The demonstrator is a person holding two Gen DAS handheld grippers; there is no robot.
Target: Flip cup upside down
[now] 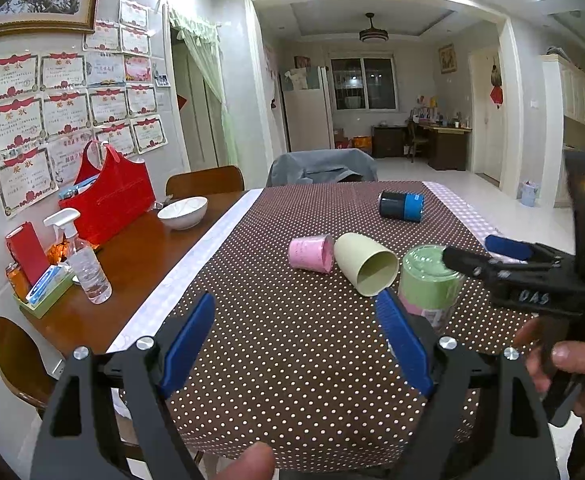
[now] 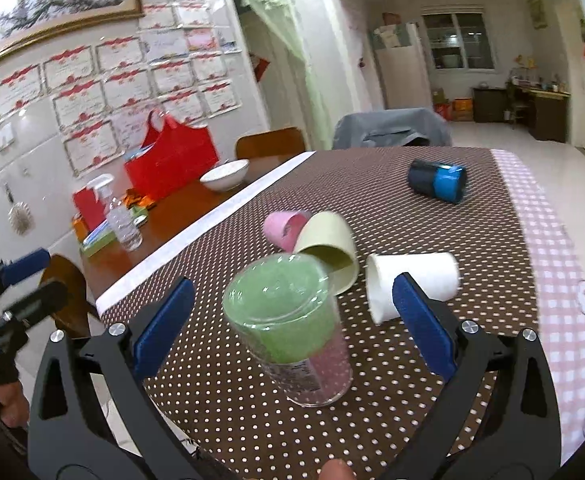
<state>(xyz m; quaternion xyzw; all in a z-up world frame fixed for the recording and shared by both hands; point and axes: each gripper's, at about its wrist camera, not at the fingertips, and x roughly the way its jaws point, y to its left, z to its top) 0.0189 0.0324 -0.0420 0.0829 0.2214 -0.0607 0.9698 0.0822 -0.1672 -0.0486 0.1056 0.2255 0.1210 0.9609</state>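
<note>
The green cup [image 2: 288, 328] is standing upside down on the dotted brown cloth [image 2: 228, 408] near the front edge of the tabletop, its closed base facing up and its clear rim resting on the cloth. In the right wrist view it is sitting between the two blue pads of the right gripper [image 2: 292, 316], whose jaws are standing wide open on either side — neither pad is touching the cup. From the left wrist view the same gripper is reaching in from the right, one black finger crossing in front of the cup's top.

The left gripper [image 1: 296, 344] is hovering over bare cloth just left of the green cup, its jaws spread open and holding nothing.

Just behind the green cup a cream cup [image 2: 328, 248] is lying on its side with its mouth turned toward the cameras, and a pink cup [image 1: 310, 254] is lying on its side touching it on the left. A white paper cup [image 2: 412, 280] is lying on its side to the right of the cream one. Farther back, well apart from the others, a dark cup with a blue band [image 1: 402, 206] is also lying on its side.

Beyond the cloth, on the bare wood of the tabletop [image 1: 140, 240], a white bowl [image 1: 182, 212], a red bag [image 1: 110, 196] and a spray bottle [image 1: 84, 260] are standing along the wall side.
</note>
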